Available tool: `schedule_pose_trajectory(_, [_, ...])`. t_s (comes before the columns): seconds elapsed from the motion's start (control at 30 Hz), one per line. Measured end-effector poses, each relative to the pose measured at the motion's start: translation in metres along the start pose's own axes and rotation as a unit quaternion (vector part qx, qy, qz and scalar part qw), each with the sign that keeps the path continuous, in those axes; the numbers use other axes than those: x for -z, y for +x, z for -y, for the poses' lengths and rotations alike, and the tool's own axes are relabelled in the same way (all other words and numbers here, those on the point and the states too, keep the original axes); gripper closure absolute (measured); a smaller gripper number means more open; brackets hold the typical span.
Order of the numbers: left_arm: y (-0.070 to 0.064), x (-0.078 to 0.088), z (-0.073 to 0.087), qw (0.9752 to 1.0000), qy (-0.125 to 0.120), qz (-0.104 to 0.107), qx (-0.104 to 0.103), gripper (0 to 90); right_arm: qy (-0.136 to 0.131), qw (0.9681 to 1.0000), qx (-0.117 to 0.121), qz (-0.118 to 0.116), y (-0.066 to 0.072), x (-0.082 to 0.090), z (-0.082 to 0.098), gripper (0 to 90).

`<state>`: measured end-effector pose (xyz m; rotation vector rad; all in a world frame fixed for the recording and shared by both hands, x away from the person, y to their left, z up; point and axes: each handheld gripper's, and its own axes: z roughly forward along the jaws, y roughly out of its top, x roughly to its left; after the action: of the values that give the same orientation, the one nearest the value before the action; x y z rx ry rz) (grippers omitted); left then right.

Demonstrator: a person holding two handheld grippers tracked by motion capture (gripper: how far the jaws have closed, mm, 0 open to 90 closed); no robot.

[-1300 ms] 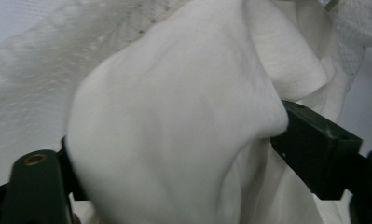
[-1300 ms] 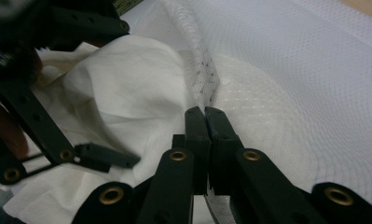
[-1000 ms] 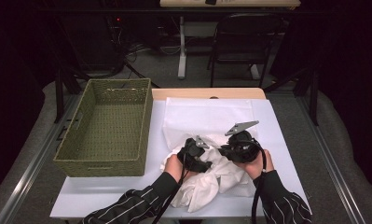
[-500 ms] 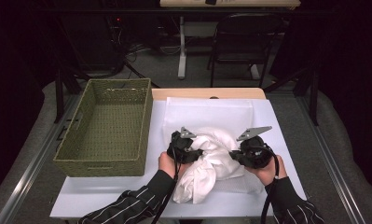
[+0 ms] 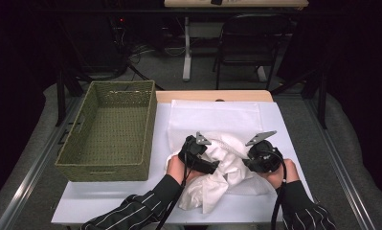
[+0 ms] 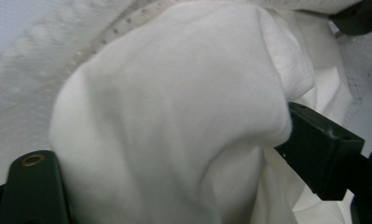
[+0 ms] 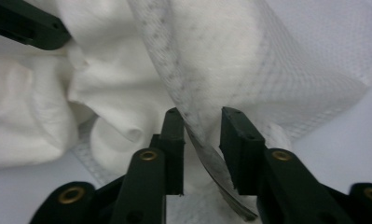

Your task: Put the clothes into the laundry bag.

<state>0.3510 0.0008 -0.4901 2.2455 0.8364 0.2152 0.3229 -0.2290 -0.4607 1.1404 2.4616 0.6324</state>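
Change: both claws spreading apart since earlier, jaws just opening.
Left claw (image 5: 212, 165): straddling white cloth (image 5: 227, 167), slack.
Right claw (image 7: 201, 126): released around mesh edge (image 7: 207, 140).
Handling: soft, light; gripping hems.

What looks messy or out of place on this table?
The white garment lies crumpled in a heap between the left gripper and the right gripper, half inside a mesh laundry bag that otherwise lies flat. The green basket sits straight.

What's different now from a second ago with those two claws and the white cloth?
The left gripper and right gripper moved apart, spreading the white cloth. Both have just been opening: the left stands wide around a fold, and the mesh edge runs between the right's pads. The basket and table stayed put.
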Motion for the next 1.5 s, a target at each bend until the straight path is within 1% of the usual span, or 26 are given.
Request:
schedule_pose_trajectory(0.23, [0.004, -0.028, 0.006, 0.9994, 0.034, 0.003, 0.009, 16.6, 0.054, 0.9981, 0.0, 0.029, -0.013, -0.014, 0.014, 63.0])
schedule_pose_trajectory(0.27, [0.003, -0.029, 0.006, 0.9993, 0.036, -0.002, 0.003, 26.4, 0.064, 0.9975, -0.003, 0.03, -0.018, -0.019, 0.02, 68.6])
schedule_pose_trajectory(0.3, [0.002, -0.03, 0.006, 0.9994, 0.033, -0.009, 0.0, 26.4, 0.064, 0.9975, -0.003, 0.03, -0.018, -0.019, 0.02, 68.6])
schedule_pose_trajectory(0.33, [0.003, -0.03, 0.007, 0.9994, 0.029, -0.016, -0.006, 46.1, 0.074, 0.9968, -0.008, 0.029, -0.021, -0.023, 0.025, 78.9])
schedule_pose_trajectory(0.37, [0.005, -0.029, 0.007, 0.9994, 0.028, -0.017, -0.007, 46.1, 0.074, 0.9968, -0.008, 0.029, -0.021, -0.023, 0.025, 78.9])
schedule_pose_trajectory(0.43, [0.011, -0.026, 0.009, 0.9997, 0.02, -0.01, 0.006, 58.1, 0.077, 0.9967, -0.017, 0.015, -0.022, -0.026, 0.027, 86.7])
schedule_pose_trajectory(0.5, [0.014, -0.021, 0.01, 0.9996, 0.003, -0.014, 0.023, 64.9, 0.077, 0.9968, -0.02, -0.002, -0.02, -0.025, 0.026, 88.4])
schedule_pose_trajectory(0.57, [0.015, -0.018, 0.009, 0.9993, -0.006, -0.018, 0.032, 65.8, 0.074, 0.9968, -0.026, -0.01, -0.018, -0.024, 0.025, 88.5])
schedule_pose_trajectory(0.6, [0.019, -0.012, 0.007, 0.9977, -0.023, -0.018, 0.061, 66.7, 0.072, 0.9968, -0.027, -0.022, -0.016, -0.021, 0.023, 88.7])
schedule_pose_trajectory(0.63, [0.019, -0.012, 0.007, 0.9977, -0.023, -0.018, 0.061, 66.9, 0.07, 0.9967, -0.028, -0.029, -0.014, -0.018, 0.022, 88.7])
schedule_pose_trajectory(0.67, [0.02, -0.01, 0.006, 0.996, -0.036, -0.023, 0.078, 66.9, 0.07, 0.9967, -0.028, -0.029, -0.014, -0.018, 0.022, 88.7])
schedule_pose_trajectory(0.77, [0.021, -0.005, 0.002, 0.9926, -0.056, -0.034, 0.102, 66.6, 0.049, 0.9969, -0.031, -0.053, -0.009, -0.005, 0.016, 88.8])
schedule_pose_trajectory(0.83, [0.017, -0.012, 0.002, 0.9931, -0.046, -0.039, 0.101, 62.8, 0.042, 0.9967, -0.028, -0.062, -0.006, -0.002, 0.015, 88.7])
schedule_pose_trajectory(0.87, [0.016, -0.018, 0.004, 0.9937, -0.036, -0.036, 0.1, 62.8, 0.049, 0.9965, -0.024, -0.063, -0.004, -0.003, 0.015, 88.6])
schedule_pose_trajectory(0.9, [0.016, -0.023, 0.005, 0.9953, -0.018, -0.027, 0.091, 55.9, 0.067, 0.9952, -0.029, -0.066, -0.003, -0.012, 0.017, 88.3])
schedule_pose_trajectory(0.93, [0.013, -0.026, 0.006, 0.9959, -0.021, -0.028, 0.084, 55.9, 0.067, 0.9952, -0.029, -0.066, -0.003, -0.012, 0.017, 88.3])
schedule_pose_trajectory(0.97, [0.012, -0.026, 0.005, 0.9964, -0.019, -0.029, 0.077, 51.3, 0.076, 0.9949, -0.025, -0.062, -0.004, -0.016, 0.019, 87.4])
schedule_pose_trajectory(1.0, [0.012, -0.022, 0.003, 0.9983, -0.007, -0.021, 0.054, 40.2, 0.074, 0.9946, -0.032, -0.065, -0.006, -0.019, 0.021, 81.5])
schedule_pose_trajectory(1.03, [0.012, -0.022, 0.003, 0.9983, -0.007, -0.021, 0.054, 35.4, 0.074, 0.9946, -0.032, -0.065, -0.006, -0.019, 0.021, 81.5])
schedule_pose_trajectory(1.07, [0.012, -0.019, 0.002, 0.9987, -0.004, -0.022, 0.045, 35.4, 0.067, 0.9954, -0.029, -0.063, -0.006, -0.017, 0.02, 77.1])
schedule_pose_trajectory(1.1, [0.011, -0.008, 0.002, 0.9997, 0.007, -0.005, 0.023, 28.1, 0.044, 0.9968, -0.021, -0.063, -0.006, -0.012, 0.016, 72.1])
schedule_pose_trajectory(1.13, [0.011, -0.008, 0.002, 0.9997, 0.007, -0.005, 0.023, 25.1, 0.044, 0.9968, -0.021, -0.063, -0.006, -0.012, 0.016, 72.1])
schedule_pose_trajectory(1.27, [0.011, 0.012, 0.005, 0.9999, 0.006, 0.011, 0.004, 24.2, 0.001, 0.9987, -0.012, -0.049, -0.001, -0.002, 0.003, 65.0])
schedule_pose_trajectory(1.37, [0.011, 0.011, 0.01, 0.9998, 0.008, 0.018, -0.005, 27.6, -0.041, 0.9984, -0.007, -0.037, 0.005, 0.002, -0.014, 63.2])
schedule_pose_trajectory(1.47, [0.01, 0.001, 0.015, 0.9999, 0.003, 0.014, -0.008, 42.6, -0.073, 0.997, -0.004, -0.025, 0.011, 0.0, -0.035, 63.0])
schedule_pose_trajectory(1.5, [0.008, -0.005, 0.018, 0.9999, 0.001, 0.01, -0.007, 53.4, -0.08, 0.9965, -0.003, -0.023, 0.013, -0.006, -0.044, 64.6])
